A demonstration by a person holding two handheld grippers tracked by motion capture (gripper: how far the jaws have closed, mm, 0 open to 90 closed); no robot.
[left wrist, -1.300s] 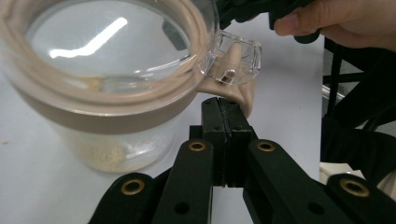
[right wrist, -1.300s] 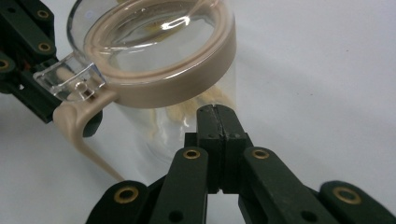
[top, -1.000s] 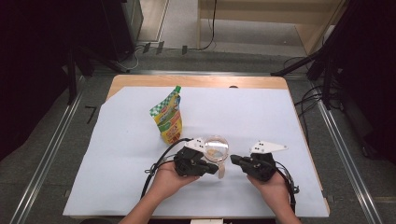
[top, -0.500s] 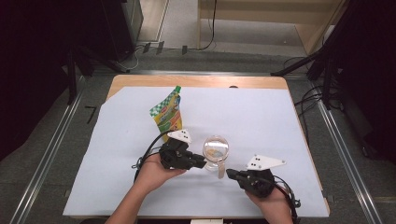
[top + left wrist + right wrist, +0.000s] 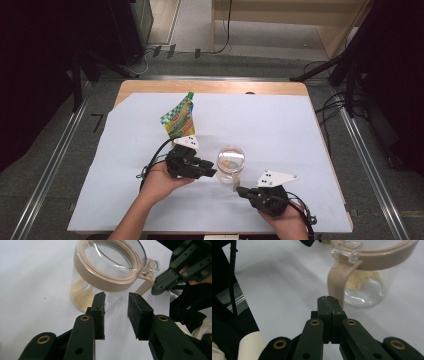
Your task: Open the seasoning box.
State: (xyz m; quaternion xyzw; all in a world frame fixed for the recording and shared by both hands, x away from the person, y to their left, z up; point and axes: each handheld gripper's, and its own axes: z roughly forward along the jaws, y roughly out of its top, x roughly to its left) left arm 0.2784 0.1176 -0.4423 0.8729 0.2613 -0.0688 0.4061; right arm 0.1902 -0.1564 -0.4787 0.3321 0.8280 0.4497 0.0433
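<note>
**Both grippers flank a clear jar on the white-covered table**

A clear glass jar point(image 5: 230, 163) with a tan rim and a tan handle stands upright near the middle of the table point(image 5: 300, 130), which is covered by a white sheet. A thin layer of pale crumbly powder lies on its bottom.

The left gripper point(image 5: 207, 171) sits just left of the jar, pointing at its side. Its jaws have just been opening and now stand partly apart, with nothing between them; in the left gripper view the jar's wall rises just beyond the pads point(image 5: 99, 311), which do not press on it.

The right gripper point(image 5: 242, 191) lies just in front of the jar on the person's side, near the handle. Its jaws are fully closed on each other and hold nothing; in the right gripper view their tips point(image 5: 328, 300) sit just beside the lower end of the handle point(image 5: 337, 283).

A green and yellow spouted pouch point(image 5: 179, 119) stands behind the left gripper, well apart from the jar.
</note>
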